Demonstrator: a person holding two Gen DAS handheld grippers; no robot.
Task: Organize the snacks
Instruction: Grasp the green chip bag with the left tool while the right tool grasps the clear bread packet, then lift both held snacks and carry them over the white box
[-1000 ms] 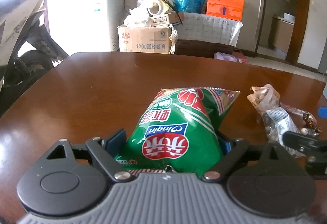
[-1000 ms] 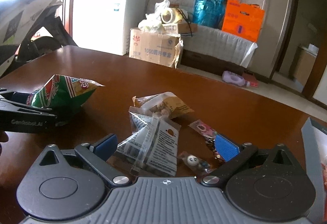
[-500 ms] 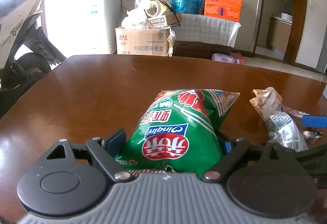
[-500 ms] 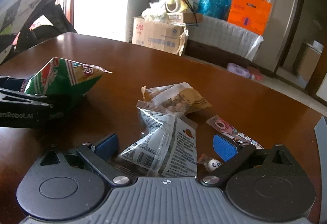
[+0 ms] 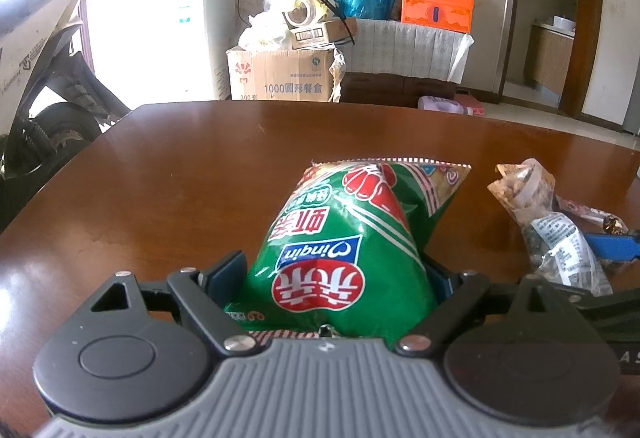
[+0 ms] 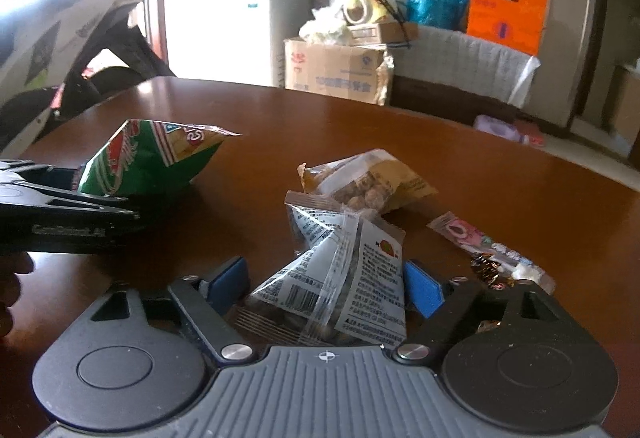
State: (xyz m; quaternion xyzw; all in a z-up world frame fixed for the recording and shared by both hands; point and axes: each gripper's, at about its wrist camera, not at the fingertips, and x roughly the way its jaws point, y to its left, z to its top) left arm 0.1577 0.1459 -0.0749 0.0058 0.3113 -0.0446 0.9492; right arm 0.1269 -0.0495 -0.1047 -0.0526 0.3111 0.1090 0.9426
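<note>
Left gripper [image 5: 334,274]: pads pressed on one green chip bag [image 5: 352,238], its far end resting on the table [image 5: 180,174]. Right gripper [image 6: 326,278]: jaws have just been closing around one clear printed packet [image 6: 340,278]; right pad touching, left pad's contact unclear. One nut packet [image 6: 368,182] behind; small candies [image 6: 480,250] right. Brown wooden table; cluttered living room behind.

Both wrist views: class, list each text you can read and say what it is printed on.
"Qinqin", upside down: green snack bag in the left gripper.
"1000", then Chinese characters: cardboard box.
"GenRobot.AI", blurred: left gripper's side.
Fine print and barcode on the clear packet between the right gripper pads: too small.
</note>
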